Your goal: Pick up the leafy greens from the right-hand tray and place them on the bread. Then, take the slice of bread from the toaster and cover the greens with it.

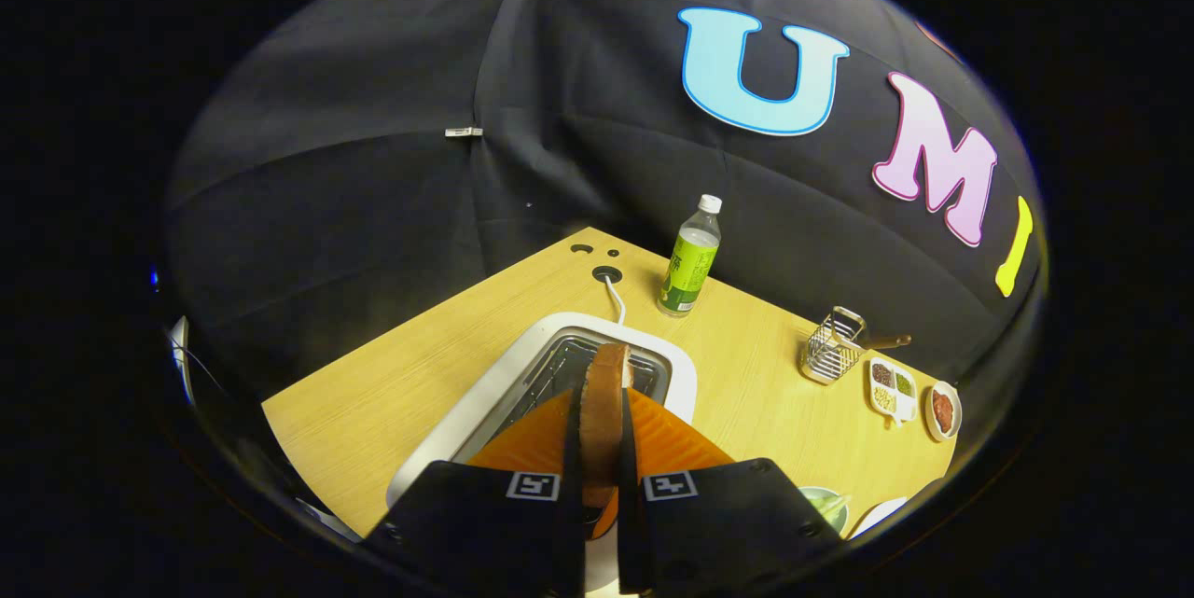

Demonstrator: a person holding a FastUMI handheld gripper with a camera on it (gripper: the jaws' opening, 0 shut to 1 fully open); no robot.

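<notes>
My gripper [598, 449] is clamped on the bread [603, 411], both fingers [571, 449] pressing its faces | bread upright between them, over the toaster [560, 374] slot | bottle [690, 257] near table [373, 411] far edge

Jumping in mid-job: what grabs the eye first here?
The brown-crusted bread slice stands edge-on, pinched between the two black fingers of the claw, above the white toaster. Beyond the toaster, a green-labelled plastic bottle stands on the pale wooden table.
</notes>
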